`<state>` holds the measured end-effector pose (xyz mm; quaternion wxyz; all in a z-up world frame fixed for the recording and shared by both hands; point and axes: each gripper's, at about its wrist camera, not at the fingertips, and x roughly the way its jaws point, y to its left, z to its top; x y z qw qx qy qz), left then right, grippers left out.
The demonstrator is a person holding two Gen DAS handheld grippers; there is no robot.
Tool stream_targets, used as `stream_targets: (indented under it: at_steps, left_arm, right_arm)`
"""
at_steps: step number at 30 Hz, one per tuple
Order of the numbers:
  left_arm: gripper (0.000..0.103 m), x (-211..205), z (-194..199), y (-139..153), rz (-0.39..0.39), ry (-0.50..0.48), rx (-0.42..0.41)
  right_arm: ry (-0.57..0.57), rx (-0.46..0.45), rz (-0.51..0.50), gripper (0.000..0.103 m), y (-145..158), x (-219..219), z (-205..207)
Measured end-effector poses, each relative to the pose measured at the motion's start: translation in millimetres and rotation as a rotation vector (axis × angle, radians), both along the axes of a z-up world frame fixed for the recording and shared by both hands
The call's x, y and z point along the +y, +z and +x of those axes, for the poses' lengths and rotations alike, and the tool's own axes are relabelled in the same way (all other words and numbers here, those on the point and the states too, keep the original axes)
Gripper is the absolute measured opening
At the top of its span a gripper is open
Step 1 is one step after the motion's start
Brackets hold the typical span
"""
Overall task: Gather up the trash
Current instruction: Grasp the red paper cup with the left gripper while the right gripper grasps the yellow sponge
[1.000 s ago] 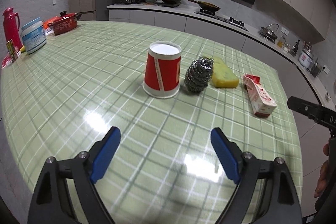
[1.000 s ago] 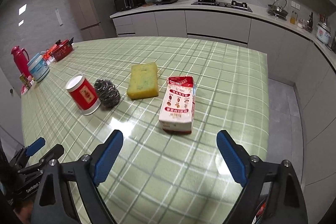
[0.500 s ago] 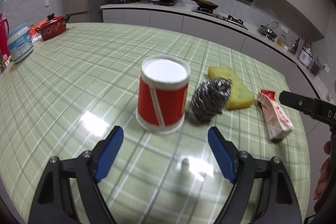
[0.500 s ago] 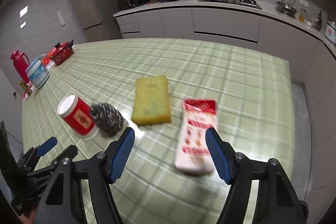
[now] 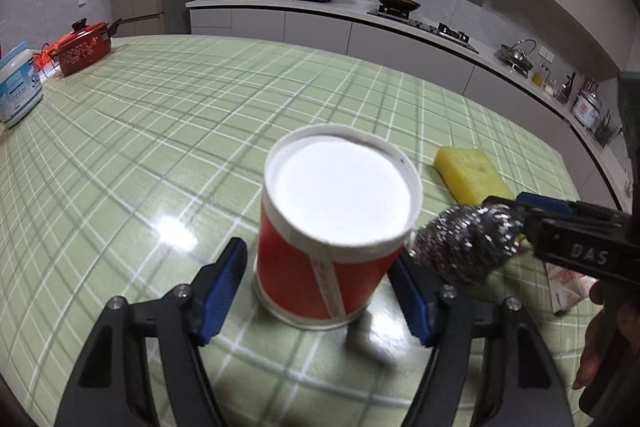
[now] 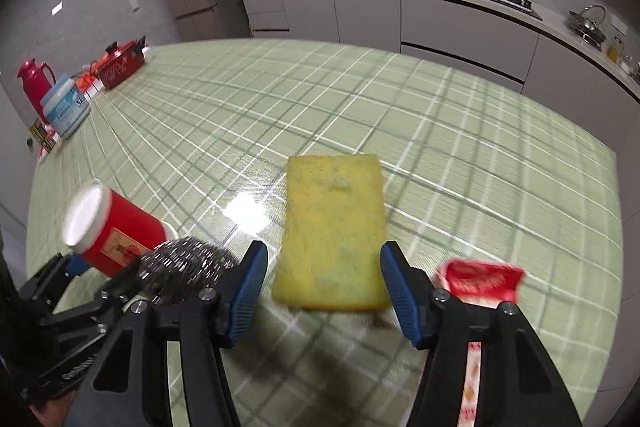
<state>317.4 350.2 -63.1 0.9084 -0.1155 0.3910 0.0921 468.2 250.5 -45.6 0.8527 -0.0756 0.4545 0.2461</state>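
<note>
Straddling an upside-down red paper cup (image 5: 332,231), the left gripper (image 5: 318,285) stands wide, its blue pads on either side of the cup's lower wall but not pressing it, so the step in hand looks like the approach to a first pickup. The cup rests mouth down on the green checked counter (image 5: 160,115), its white base facing up and a pale seam running down its red side. Just beside it to the right lies a steel wool ball (image 5: 468,245), close enough that a closing pad could nudge it. Next comes a yellow sponge (image 6: 332,227), flat on the counter and framed by the right gripper (image 6: 323,293), which is also spread wide and touching nothing. Furthest right, a red and white packet (image 6: 482,281) lies partly hidden behind that gripper's finger. Judging by this, the next move calls for squeezing gently, since a thin paper wall would crush easily.
</note>
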Motion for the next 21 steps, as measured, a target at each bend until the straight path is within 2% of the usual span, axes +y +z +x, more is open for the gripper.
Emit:
stream_targets:
  at_steps: [11, 14, 21]
  left_arm:
    - [0.063, -1, 12, -2, 0.002, -0.032, 0.012]
    - [0.057, -5, 12, 0, 0.015, -0.048, 0.007]
    - [0.057, -11, 5, 12, 0.048, -0.050, -0.026]
  right_arm:
    - [0.026, 0.016, -0.072, 0.061, -17, 14, 21]
    - [0.031, 0.021, -0.053, 0.054, -14, 12, 20]
    - [0.029, -0.020, -0.019, 0.051, 2, 3, 4]
